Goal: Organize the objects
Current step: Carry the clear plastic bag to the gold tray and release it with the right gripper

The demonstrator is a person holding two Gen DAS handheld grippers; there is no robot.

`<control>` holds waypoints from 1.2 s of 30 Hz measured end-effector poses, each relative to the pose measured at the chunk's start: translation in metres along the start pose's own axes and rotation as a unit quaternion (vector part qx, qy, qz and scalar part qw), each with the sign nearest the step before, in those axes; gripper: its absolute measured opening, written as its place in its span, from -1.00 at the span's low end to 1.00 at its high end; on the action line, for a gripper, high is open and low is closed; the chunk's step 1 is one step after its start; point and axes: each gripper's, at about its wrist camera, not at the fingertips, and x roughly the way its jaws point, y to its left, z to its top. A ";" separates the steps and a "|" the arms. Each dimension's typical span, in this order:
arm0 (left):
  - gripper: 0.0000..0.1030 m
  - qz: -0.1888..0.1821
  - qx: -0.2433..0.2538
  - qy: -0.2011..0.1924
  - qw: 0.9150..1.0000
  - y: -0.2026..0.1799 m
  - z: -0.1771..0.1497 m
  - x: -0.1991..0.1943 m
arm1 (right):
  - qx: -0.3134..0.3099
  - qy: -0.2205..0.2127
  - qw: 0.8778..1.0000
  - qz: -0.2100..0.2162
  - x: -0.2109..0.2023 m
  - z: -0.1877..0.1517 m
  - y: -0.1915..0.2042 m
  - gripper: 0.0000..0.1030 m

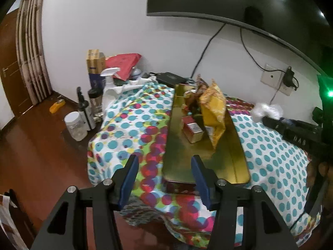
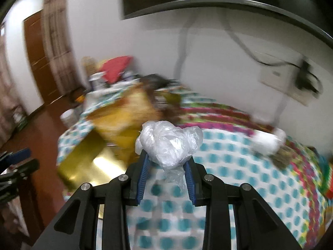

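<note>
A long gold tray (image 1: 235, 162) lies on a table with a polka-dot cloth (image 1: 133, 125). It holds a yellow snack bag (image 1: 214, 112), a red and gold box (image 1: 192, 129) and other packets at the far end. My left gripper (image 1: 164, 162) is open and empty over the tray's near left corner. My right gripper (image 2: 166, 156) is shut on a crumpled clear plastic bag (image 2: 168, 143) above the cloth, to the right of the tray (image 2: 87, 166). In the left wrist view the right gripper and its bag (image 1: 267, 109) show at the right edge.
At the table's far left stand a white spray bottle (image 1: 109, 83), a dark bottle (image 1: 83, 108), a clear jar (image 1: 76, 126), a blue and gold box (image 1: 94, 68) and a red bag (image 1: 123, 64). A white object (image 2: 268, 139) lies on the cloth at right. A TV hangs above.
</note>
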 end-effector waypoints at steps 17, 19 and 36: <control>0.05 0.019 -0.038 0.011 0.999 0.042 -0.004 -0.004 | -0.059 0.126 0.989 0.047 0.087 -0.013 0.102 -0.39; 0.05 0.020 -0.040 0.019 0.999 0.042 -0.004 -0.001 | -0.054 0.137 0.988 0.056 0.092 -0.015 0.101 -0.31; 0.05 -0.056 0.056 0.008 0.997 -0.064 0.012 0.006 | 0.068 0.002 0.995 -0.071 -0.011 -0.029 -0.087 0.17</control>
